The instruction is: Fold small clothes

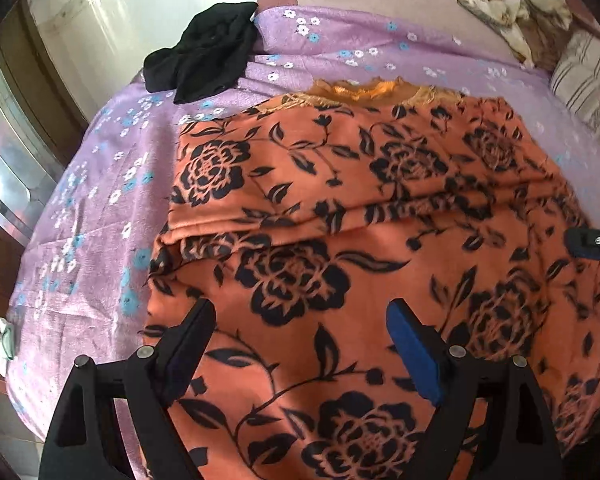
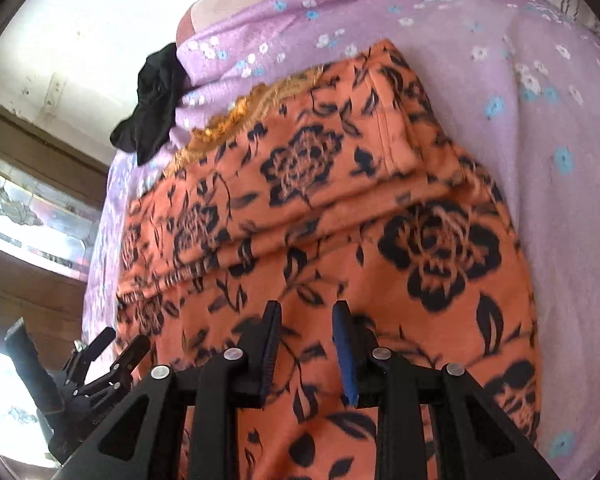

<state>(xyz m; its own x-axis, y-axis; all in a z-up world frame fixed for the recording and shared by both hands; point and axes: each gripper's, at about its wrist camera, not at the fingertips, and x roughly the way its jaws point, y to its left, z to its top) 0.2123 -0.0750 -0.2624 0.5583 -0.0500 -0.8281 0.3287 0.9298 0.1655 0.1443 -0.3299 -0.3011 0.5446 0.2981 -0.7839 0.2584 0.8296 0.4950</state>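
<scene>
Left tool [image 1: 300, 320]: wide open, empty, above orange garment [image 1: 340, 200].
Right tool [image 2: 306, 316]: narrow gap, holding nothing.
Bedsheet [image 1: 100, 200]: free around garment.
Left view only: patterned cloth [image 1: 508, 4].

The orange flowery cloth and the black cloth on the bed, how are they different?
The orange flowery cloth is patterned with black roses; the black cloth is plain. The orange flowery cloth lies spread out with a fold across it, while the black cloth sits crumpled in a heap. The orange flowery cloth covers far more of the bed than the black cloth. Both rest on the purple bedspread, untouched by either gripper.
</scene>
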